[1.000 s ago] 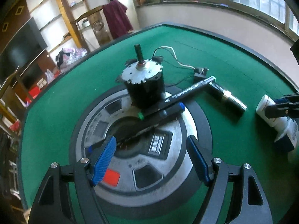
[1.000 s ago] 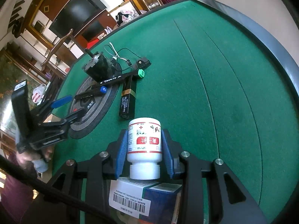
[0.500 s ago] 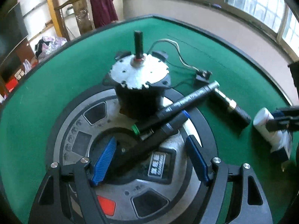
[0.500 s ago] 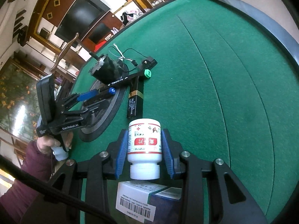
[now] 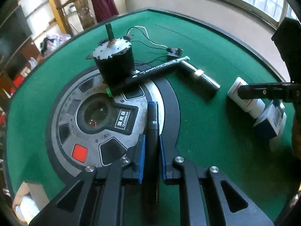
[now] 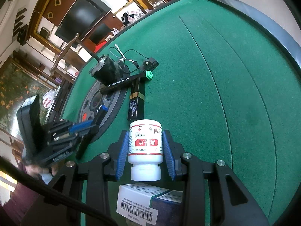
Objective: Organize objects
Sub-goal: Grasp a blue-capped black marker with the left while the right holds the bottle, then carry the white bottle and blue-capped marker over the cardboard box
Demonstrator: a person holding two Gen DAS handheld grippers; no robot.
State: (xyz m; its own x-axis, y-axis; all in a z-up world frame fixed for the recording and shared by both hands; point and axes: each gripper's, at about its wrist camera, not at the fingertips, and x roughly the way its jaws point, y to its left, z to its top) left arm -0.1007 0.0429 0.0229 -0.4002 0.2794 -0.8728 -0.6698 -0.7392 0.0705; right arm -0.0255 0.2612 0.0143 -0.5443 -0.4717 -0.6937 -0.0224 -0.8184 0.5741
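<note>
Left fingers: my left gripper [image 5: 152, 156] had just closed, pads pinching the blue-capped marker [image 5: 152, 130] along its barrel.
Marker's place: over the round panel [image 5: 97, 120] on the green table [image 5: 216, 60], cap pointing away from me.
Right fingers: my right gripper [image 6: 144, 148] clamped the white bottle [image 6: 145, 143], which lay against a box [image 6: 148, 205].
Doing it well: I judged a straight lift best, keeping clear of the green-capped marker [image 5: 156, 69] propped on the motor [image 5: 114, 64].
Containers: bottle shut; contents unseen.
</note>
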